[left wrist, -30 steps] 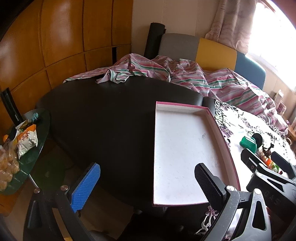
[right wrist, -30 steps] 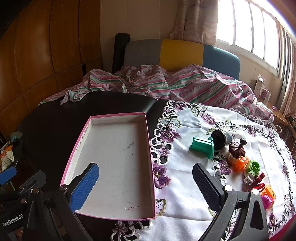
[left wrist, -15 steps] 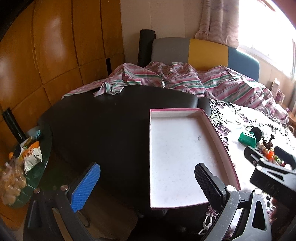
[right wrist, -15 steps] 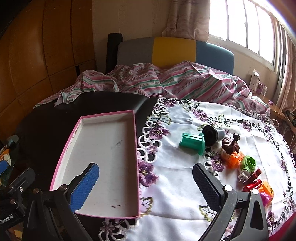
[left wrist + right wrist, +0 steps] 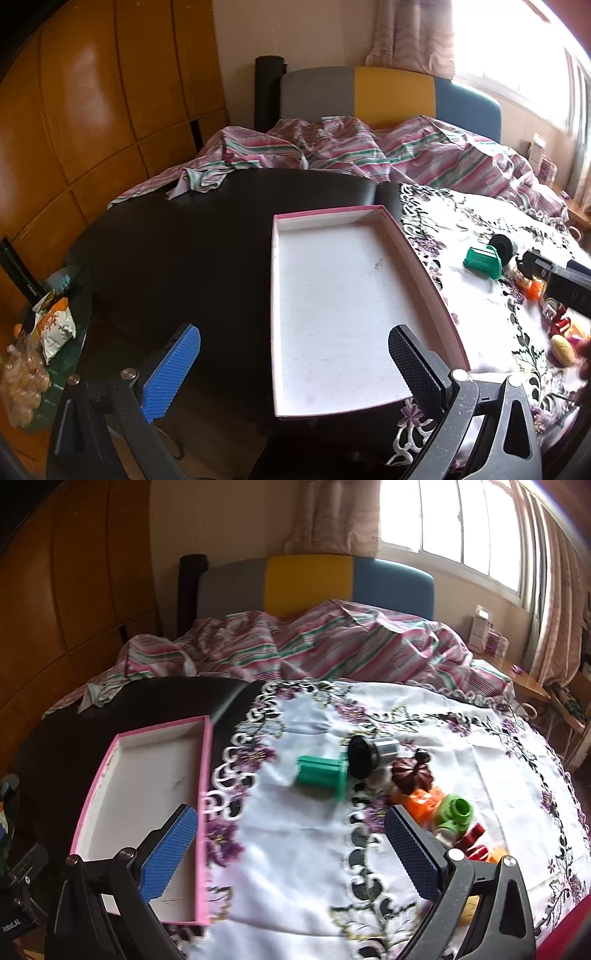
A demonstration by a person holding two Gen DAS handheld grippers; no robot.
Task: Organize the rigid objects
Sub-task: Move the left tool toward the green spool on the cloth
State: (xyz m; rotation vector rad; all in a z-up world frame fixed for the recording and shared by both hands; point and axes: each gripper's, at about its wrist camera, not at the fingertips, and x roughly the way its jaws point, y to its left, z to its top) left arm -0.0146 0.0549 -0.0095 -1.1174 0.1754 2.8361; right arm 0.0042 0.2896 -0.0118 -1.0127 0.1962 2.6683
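An empty pink-rimmed white tray [image 5: 373,213] lies on the dark table; it also shows in the right wrist view [image 5: 207,775]. Small rigid objects sit on the white floral cloth: a green spool [image 5: 323,773] [image 5: 482,262], a black and silver cylinder [image 5: 369,755], a brown pumpkin figure [image 5: 412,773], an orange piece [image 5: 421,805], a lime-green plug [image 5: 456,812] and red pieces [image 5: 474,840]. My left gripper [image 5: 295,363] is open and empty near the tray's front edge. My right gripper [image 5: 291,849] is open and empty above the cloth, in front of the spool.
A striped blanket [image 5: 314,642] and a grey, yellow and blue headboard [image 5: 314,585] lie behind the table. A side table with snack bags [image 5: 48,328] stands at the far left. A wooden nightstand [image 5: 517,679] is at the right by the window.
The right gripper has swung right, from over the tray to over the cloth, nearer the small objects. The left gripper's view has turned slightly right. Both stay open.
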